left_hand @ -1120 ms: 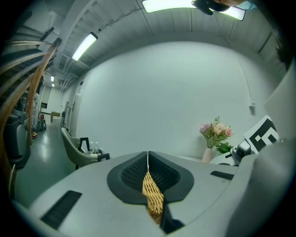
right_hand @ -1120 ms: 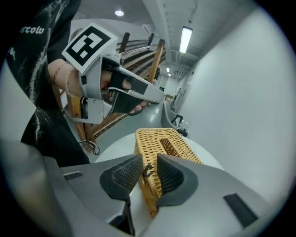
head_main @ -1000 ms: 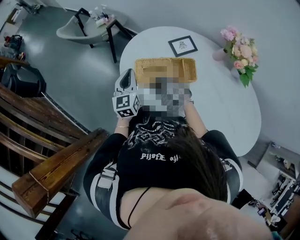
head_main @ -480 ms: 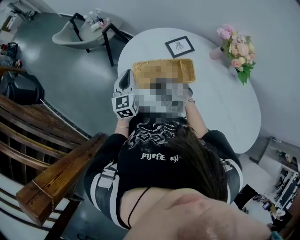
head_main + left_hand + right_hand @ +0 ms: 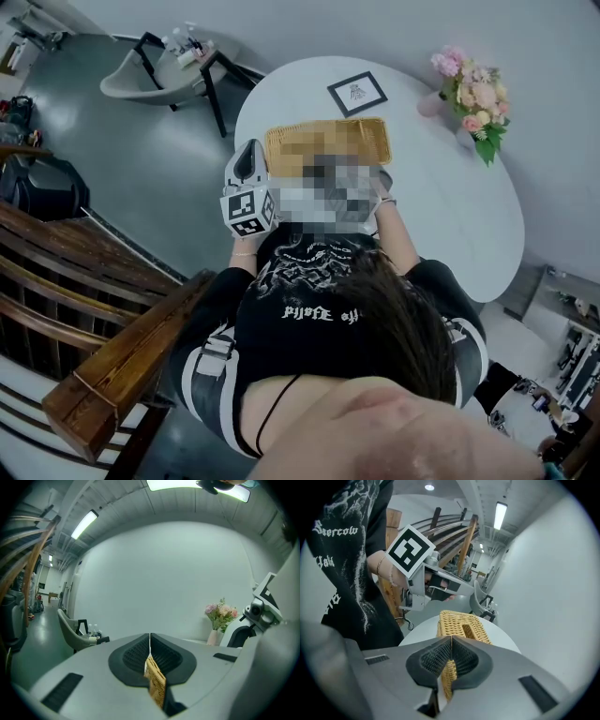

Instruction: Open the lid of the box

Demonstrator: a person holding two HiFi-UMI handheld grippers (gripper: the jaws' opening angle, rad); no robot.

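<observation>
The right tongs (image 5: 451,639), low in the centre, were closed on a thin wicker edge of the box (image 5: 464,623), which sat on the white surface (image 5: 419,632). Toward the upper left, beyond the box, a hand (image 5: 389,576) held the left tongs (image 5: 440,585). A black shirt (image 5: 342,559) filled the left side.

Right of centre in the head view the white table (image 5: 450,216) lies bare, so there is free room for me there. The wicker box (image 5: 375,141) fills the top centre, with a picture frame (image 5: 357,93) just above it and flowers (image 5: 472,94) at upper right. Left of the table the grey floor (image 5: 159,159) is open, bounded by a chair (image 5: 141,75) at upper left and a wooden railing (image 5: 112,366) at lower left.
</observation>
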